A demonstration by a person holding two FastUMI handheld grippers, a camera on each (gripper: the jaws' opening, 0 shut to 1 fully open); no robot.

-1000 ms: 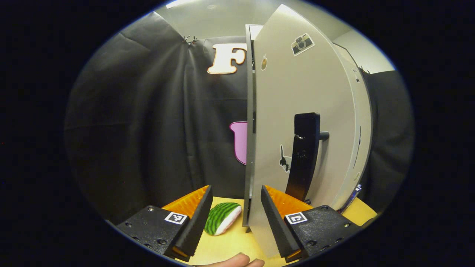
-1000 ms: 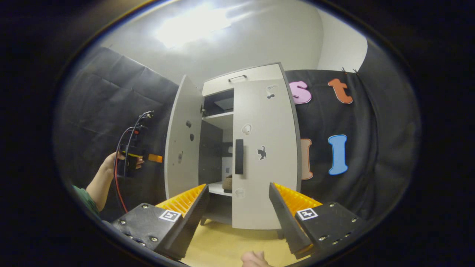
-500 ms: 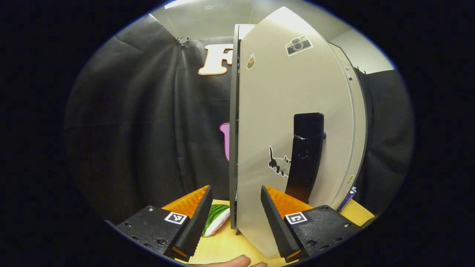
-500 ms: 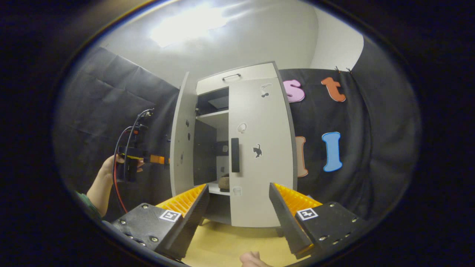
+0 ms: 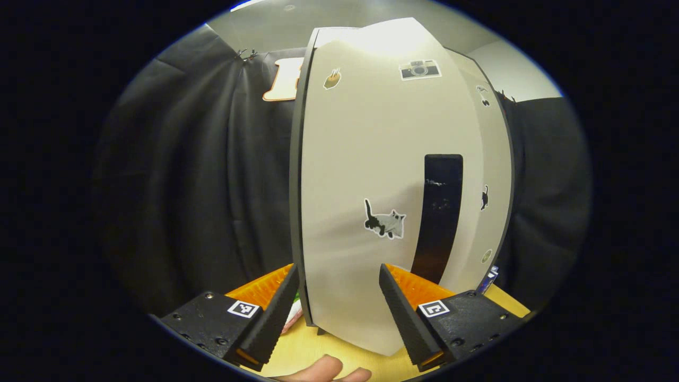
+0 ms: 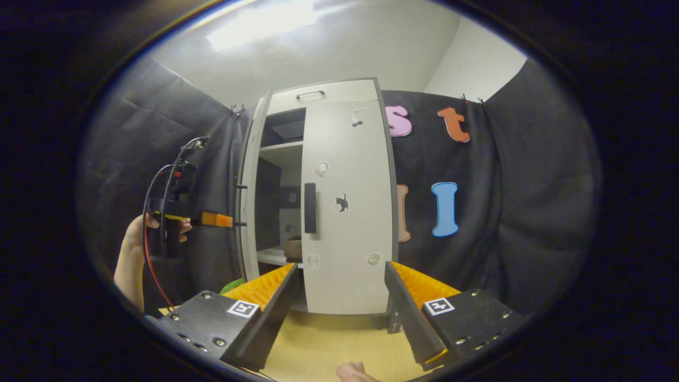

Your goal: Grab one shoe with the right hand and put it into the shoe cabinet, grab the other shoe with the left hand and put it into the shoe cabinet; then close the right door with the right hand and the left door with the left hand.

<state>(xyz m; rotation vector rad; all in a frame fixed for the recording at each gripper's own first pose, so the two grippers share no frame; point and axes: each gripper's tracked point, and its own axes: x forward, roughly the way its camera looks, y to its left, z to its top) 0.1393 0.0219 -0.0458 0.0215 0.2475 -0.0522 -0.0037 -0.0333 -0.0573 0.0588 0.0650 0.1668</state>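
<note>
So in the left gripper view the left door (image 5: 371, 175) takes up the middle of the frame, with the left gripper (image 5: 335, 313) at the bottom, jaws spread wide and pinching nothing. In the right gripper view the shoe cabinet (image 6: 323, 201) sits center frame, right door (image 6: 347, 212) shut, left one partly open. A shoe (image 6: 292, 248) sits on the low shelf, and the right gripper (image 6: 339, 318) hangs back, jaws apart too.

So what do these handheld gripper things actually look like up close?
Each gripper, left and right, has two wedge-shaped ribbed fingers on black screwed blocks, each block bearing a square black-and-white marker. Seen from afar, the left gripper is a black handle unit trailing red and black cables.
</note>
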